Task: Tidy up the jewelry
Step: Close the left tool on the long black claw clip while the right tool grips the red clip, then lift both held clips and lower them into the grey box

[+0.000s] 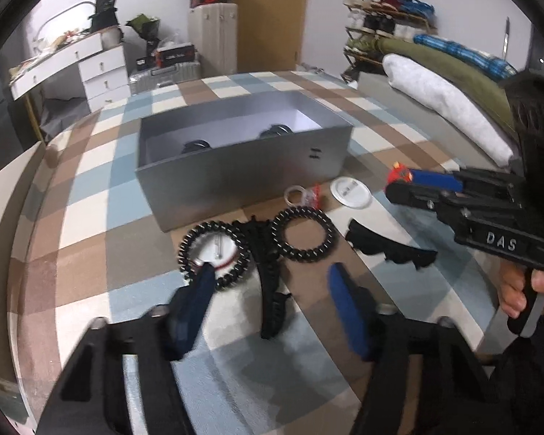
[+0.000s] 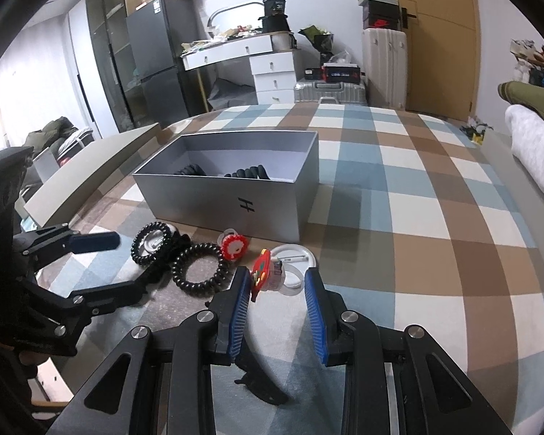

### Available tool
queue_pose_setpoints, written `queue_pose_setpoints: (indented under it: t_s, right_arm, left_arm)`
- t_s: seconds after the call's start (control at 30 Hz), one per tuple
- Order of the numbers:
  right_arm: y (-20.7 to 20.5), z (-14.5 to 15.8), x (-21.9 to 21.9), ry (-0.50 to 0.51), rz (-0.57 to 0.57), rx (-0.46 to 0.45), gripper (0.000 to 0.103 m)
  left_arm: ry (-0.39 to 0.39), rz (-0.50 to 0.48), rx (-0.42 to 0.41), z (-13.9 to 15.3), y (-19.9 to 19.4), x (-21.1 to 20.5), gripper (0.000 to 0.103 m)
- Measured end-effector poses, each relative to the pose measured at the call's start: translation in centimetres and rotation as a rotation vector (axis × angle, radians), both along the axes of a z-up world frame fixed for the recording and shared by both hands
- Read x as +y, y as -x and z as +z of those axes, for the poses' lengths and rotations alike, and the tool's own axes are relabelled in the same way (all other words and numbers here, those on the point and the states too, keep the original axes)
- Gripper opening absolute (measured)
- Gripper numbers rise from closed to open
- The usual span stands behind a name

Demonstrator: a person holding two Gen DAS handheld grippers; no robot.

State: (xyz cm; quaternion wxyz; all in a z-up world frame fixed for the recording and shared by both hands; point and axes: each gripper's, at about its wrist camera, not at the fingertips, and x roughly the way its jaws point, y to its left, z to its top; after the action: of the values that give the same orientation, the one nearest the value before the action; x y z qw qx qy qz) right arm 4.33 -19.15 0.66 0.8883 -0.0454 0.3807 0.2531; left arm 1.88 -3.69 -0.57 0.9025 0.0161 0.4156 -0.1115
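An open grey box (image 1: 235, 174) stands on the checkered cloth, with two black coiled bands (image 2: 250, 173) inside. In front of it lie two black spiral bands (image 1: 304, 233) (image 1: 214, 253), a long black hair clip (image 1: 268, 282), a second black clip (image 1: 388, 244), a white round lid (image 1: 350, 192) and a red-and-clear ring piece (image 1: 304, 195). My left gripper (image 1: 272, 290) is open, low over the long clip. My right gripper (image 2: 277, 286) is open around a red ornament on a clear ring (image 2: 266, 273). A red round charm (image 2: 234, 246) lies beyond.
The box lid (image 2: 90, 174) lies to the left of the box. A rolled white blanket (image 1: 449, 108) lies at the right edge. White drawers (image 2: 272, 76), suitcases (image 2: 330, 90) and a fridge (image 2: 156, 61) stand behind the bed.
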Motion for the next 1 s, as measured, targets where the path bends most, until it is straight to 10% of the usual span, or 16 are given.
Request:
queue_pose_setpoints:
  t_s: [0.5,1.0]
  right_arm:
    - [0.3,0.3,0.1,-0.006,0.007,-0.01,0.03]
    - [0.5,0.6,0.2,-0.017,0.019,-0.02,0.03]
  left_arm:
    - [-0.055,0.023,0.045,-1.4,-0.7,-1.2,0.016]
    - [0.004,0.005,-0.034,0.4,0.1,-0.5,0.014]
